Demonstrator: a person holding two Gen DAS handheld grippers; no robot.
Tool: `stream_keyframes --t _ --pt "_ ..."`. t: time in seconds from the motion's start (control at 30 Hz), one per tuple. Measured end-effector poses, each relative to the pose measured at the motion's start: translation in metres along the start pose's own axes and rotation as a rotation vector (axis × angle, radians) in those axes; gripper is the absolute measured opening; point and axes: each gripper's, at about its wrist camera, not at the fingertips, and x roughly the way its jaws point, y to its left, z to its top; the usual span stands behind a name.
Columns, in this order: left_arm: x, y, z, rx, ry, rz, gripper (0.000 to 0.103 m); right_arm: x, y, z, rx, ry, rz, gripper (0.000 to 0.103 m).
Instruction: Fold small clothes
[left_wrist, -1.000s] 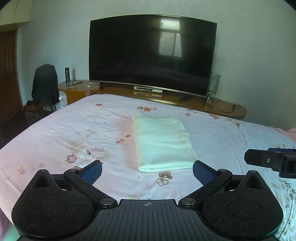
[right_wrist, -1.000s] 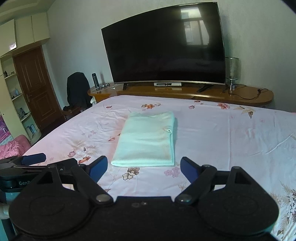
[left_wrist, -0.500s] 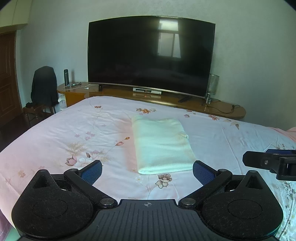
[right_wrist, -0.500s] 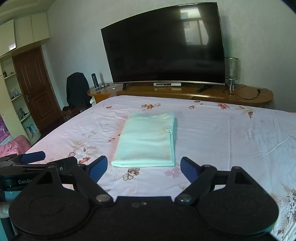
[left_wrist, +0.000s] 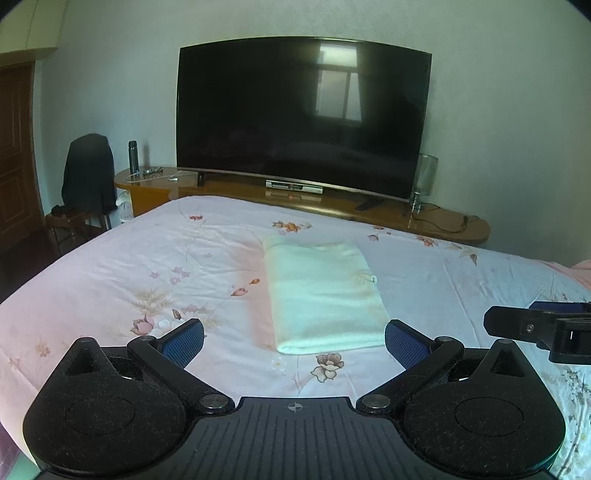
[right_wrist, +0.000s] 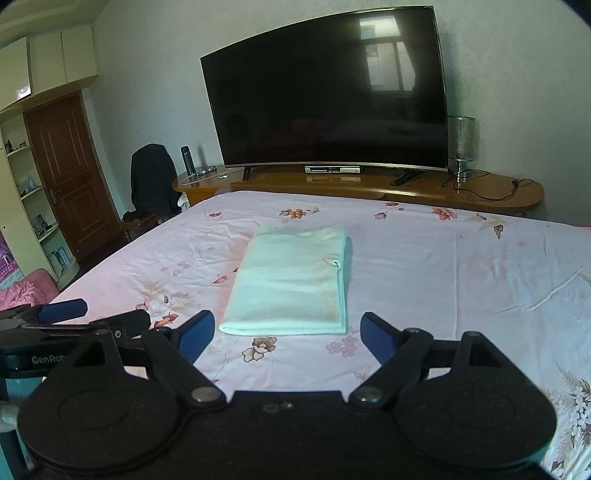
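Left wrist view: the left gripper (left_wrist: 294, 341) stands spread and empty; the soft, pale folded cloth (left_wrist: 322, 293) lies at twelve o'clock on the floral bedsheet (left_wrist: 129, 273), long axis running away towards the television (left_wrist: 301, 110).

Right wrist view: only here a wooden door (right_wrist: 70, 177) and shelves (right_wrist: 27, 192) show at nine o'clock; the right gripper (right_wrist: 287, 334) gapes, empty.

Each fisheye camera sits behind its own hand-held gripper and looks forward and slightly downward across the bed (left_wrist: 110, 266) toward the television (left_wrist: 303, 110). Both views share the folded towel (left_wrist: 321, 295), seen near; the left view stands left of the right.
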Motion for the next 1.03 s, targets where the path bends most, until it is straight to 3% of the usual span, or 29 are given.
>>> stream_keyframes --t 0.67,1.03 --pt "0.005 0.007 0.001 -0.012 0.003 -0.002 0.103 0.003 0.005 0.003 -0.024 -0.015 0.005 0.086" --pt "0.003 0.011 0.001 -0.022 -0.037 -0.012 0.103 0.006 0.002 0.002 -0.032 -0.010 0.004 0.086"
